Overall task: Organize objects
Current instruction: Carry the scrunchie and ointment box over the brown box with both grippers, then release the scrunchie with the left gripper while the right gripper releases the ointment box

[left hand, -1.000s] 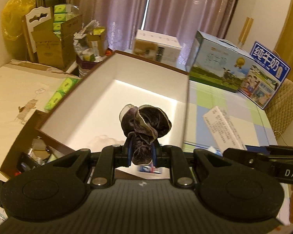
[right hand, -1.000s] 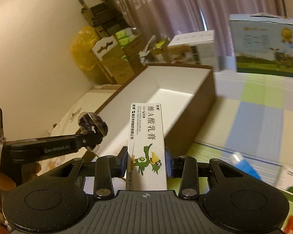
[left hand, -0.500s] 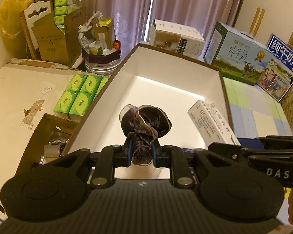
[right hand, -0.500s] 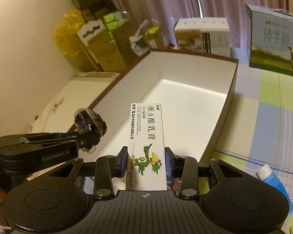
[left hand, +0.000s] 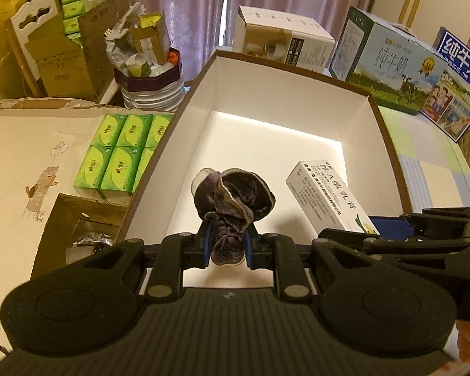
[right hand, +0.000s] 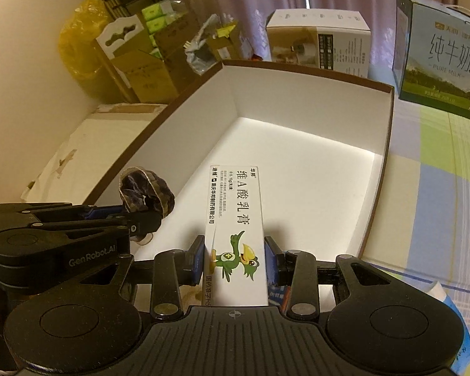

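A dark velvet scrunchie [left hand: 232,197] is pinched in my left gripper [left hand: 227,244], which is shut on it and hangs over the near end of the large white box with brown rim [left hand: 285,103]. My right gripper [right hand: 234,261] is shut on a white ointment carton with a green bird print [right hand: 235,213], held above the same box [right hand: 297,156]. In the left wrist view the carton [left hand: 326,194] shows at right, slanting into the box. In the right wrist view the scrunchie [right hand: 145,192] and the left gripper sit at left. The box floor looks bare.
Green tissue packs [left hand: 119,153] and an open cardboard box [left hand: 78,228] lie left of the white box. Milk cartons [left hand: 388,65], a white appliance box [left hand: 285,40] and a cluttered round tin [left hand: 147,72] stand behind it. A checked cloth [right hand: 435,169] covers the table at right.
Both grippers have moved forward and down over the white box, still holding their items. The carton has come into the box beside the scrunchie.
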Demonstrator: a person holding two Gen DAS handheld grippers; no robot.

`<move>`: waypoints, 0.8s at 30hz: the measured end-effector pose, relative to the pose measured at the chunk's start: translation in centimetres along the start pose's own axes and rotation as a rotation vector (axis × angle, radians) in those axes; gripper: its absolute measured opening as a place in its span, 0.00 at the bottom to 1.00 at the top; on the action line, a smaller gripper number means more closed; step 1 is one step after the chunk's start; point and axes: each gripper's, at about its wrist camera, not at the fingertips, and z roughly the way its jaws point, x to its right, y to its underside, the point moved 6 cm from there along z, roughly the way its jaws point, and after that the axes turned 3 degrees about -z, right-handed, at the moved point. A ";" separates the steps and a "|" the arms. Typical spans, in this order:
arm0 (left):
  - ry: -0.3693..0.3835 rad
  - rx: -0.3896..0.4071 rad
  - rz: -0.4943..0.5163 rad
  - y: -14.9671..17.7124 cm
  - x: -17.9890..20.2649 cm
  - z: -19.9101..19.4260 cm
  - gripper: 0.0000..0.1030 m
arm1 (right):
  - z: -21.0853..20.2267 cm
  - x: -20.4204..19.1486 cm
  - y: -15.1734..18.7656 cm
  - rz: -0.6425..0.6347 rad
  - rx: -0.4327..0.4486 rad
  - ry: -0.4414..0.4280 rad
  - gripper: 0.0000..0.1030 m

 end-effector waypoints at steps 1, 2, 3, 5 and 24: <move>0.001 -0.003 0.002 -0.1 0.0 0.3 0.17 | 0.2 0.0 -0.1 0.002 -0.002 0.003 0.34; 0.004 -0.006 0.006 -0.2 0.0 0.6 0.17 | 0.4 0.1 -0.2 0.004 -0.003 0.006 0.34; 0.004 -0.009 0.009 -0.4 0.0 0.8 0.17 | 0.6 0.1 -0.3 0.006 -0.004 0.009 0.34; 0.007 -0.016 0.013 -0.6 -0.1 1.4 0.18 | 0.9 0.1 -0.4 0.011 -0.008 0.013 0.34; 0.022 -0.020 0.018 -1.3 -1.1 2.4 0.31 | 1.6 -0.6 -1.4 0.058 0.026 0.025 0.34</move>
